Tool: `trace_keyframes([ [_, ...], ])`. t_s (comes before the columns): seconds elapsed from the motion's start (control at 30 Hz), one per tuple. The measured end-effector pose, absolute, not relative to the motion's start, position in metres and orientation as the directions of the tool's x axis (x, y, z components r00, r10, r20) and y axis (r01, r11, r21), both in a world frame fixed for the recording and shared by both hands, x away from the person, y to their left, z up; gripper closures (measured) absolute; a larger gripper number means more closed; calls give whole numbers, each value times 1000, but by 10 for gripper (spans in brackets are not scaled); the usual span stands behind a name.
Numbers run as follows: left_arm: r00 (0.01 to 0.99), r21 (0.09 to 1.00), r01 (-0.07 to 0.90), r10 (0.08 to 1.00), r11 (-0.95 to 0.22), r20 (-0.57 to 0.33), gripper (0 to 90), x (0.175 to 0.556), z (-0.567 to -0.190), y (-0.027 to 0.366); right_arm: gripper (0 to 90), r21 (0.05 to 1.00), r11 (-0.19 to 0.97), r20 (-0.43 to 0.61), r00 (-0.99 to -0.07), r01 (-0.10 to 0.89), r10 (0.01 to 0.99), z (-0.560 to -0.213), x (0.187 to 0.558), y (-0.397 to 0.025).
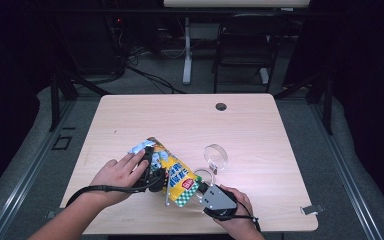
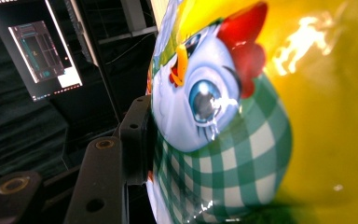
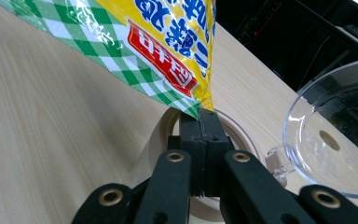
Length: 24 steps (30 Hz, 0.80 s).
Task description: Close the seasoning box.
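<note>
The snack bag (image 1: 172,172) is held up over the near part of the table (image 1: 250,120), slanting between the two grippers. The right gripper (image 1: 200,187) has its jaws pressed together on the bag's lower corner, right at the green-checked seam, as the right gripper view shows (image 3: 168,56). The left gripper (image 1: 152,167) grips the bag higher up, its jaws closed against the glossy film near the printed cartoon chicken (image 2: 205,102).

The likely trouble: the right hold takes only a sliver of slick film, so a hard pull could slip it free or rip the seam unevenly and spill the contents onto the table. The clear lid (image 1: 215,156) and the round container (image 1: 203,176) lie just beside the right gripper, close enough to be knocked.

The writing is blue East Asian characters on yellow and a red label with white characters; I cannot read them
</note>
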<state>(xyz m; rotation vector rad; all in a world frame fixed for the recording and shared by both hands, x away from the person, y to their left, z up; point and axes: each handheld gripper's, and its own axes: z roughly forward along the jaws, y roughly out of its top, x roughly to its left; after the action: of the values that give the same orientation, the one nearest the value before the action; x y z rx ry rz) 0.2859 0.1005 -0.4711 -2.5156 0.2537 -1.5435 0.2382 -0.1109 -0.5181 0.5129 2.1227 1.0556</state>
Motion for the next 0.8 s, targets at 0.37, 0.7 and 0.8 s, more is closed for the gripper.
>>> trace_keyframes([
  [0.37,424,-280,-67,-281,-958,861,526,288,-467,96,900,811,583,-416,-665,37,620,-519,237,-111],
  [0.7,413,-317,-72,-317,-946,854,527,287,-465,94,900,812,583,-415,-666,37,620,-519,236,-111],
  [0.8,406,-320,-76,-323,-944,855,527,287,-464,93,900,813,581,-414,-665,36,621,-519,236,-111],
])
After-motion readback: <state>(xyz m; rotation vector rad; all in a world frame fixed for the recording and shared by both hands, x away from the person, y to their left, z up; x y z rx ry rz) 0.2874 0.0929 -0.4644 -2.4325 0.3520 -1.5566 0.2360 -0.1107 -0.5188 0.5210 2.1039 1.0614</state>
